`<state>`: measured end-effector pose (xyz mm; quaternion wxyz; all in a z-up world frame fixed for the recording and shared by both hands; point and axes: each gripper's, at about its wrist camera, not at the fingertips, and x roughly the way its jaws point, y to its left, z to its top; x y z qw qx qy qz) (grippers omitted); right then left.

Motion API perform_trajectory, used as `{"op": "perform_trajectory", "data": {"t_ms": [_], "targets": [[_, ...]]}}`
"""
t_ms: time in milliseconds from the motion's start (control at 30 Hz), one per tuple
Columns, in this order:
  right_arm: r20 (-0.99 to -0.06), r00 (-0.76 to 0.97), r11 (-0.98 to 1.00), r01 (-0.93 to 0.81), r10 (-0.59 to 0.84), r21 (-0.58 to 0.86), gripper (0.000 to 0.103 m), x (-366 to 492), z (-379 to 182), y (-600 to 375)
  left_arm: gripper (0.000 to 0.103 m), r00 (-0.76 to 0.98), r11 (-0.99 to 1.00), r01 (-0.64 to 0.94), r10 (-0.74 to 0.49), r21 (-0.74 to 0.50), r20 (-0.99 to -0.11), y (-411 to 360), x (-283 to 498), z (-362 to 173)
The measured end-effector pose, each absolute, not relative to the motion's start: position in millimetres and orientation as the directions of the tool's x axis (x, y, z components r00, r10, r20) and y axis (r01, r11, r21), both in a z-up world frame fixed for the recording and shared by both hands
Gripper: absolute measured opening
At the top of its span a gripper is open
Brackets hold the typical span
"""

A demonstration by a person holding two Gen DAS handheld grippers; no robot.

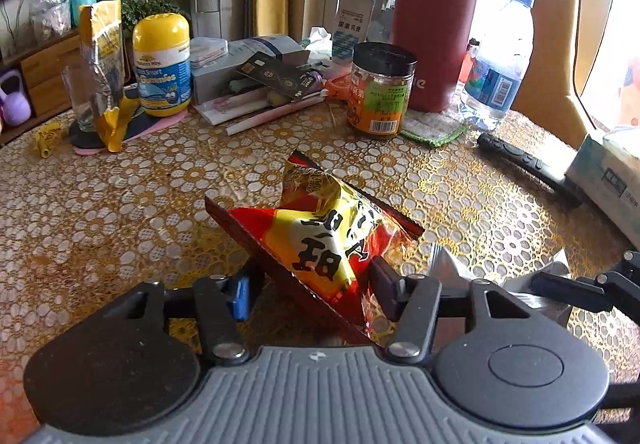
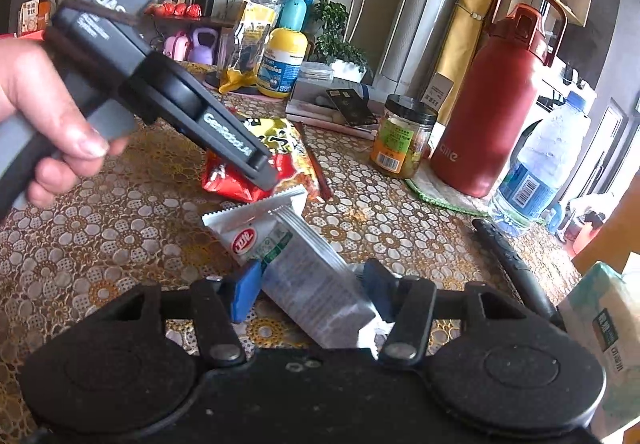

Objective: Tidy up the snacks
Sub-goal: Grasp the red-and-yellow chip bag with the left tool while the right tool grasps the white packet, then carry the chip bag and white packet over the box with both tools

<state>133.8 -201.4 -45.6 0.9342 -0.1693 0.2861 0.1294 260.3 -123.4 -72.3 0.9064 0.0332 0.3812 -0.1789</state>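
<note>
My left gripper is shut on a red and yellow snack bag, held tilted just above the patterned table. The same bag shows in the right wrist view under the left gripper's body. My right gripper is shut on a silver and white snack packet that points away across the table. A corner of that packet and the right gripper's fingers show at the right of the left wrist view.
At the back stand a black-lidded jar, a red flask, a water bottle, a yellow gummies tub, a yellow bag in a glass and boxes. A black remote and tissue box lie right.
</note>
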Motion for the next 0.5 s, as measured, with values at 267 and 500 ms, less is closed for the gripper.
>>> {"op": "perform_trajectory", "data": {"t_ms": [267, 500], "targets": [[-0.587, 0.795, 0.924, -0.327, 0.155, -0.200, 0.019, 131, -41, -203, 0.051, 0.662, 0.941, 0.337, -0.269, -0.043, -0.700, -103, 234, -62], [-0.602, 0.777, 0.951, -0.294, 0.182, -0.092, 0.007, 118, -36, -205, 0.050, 0.676, 0.957, 0.289, -0.228, -0.032, -0.700, -67, 194, -55]]}}
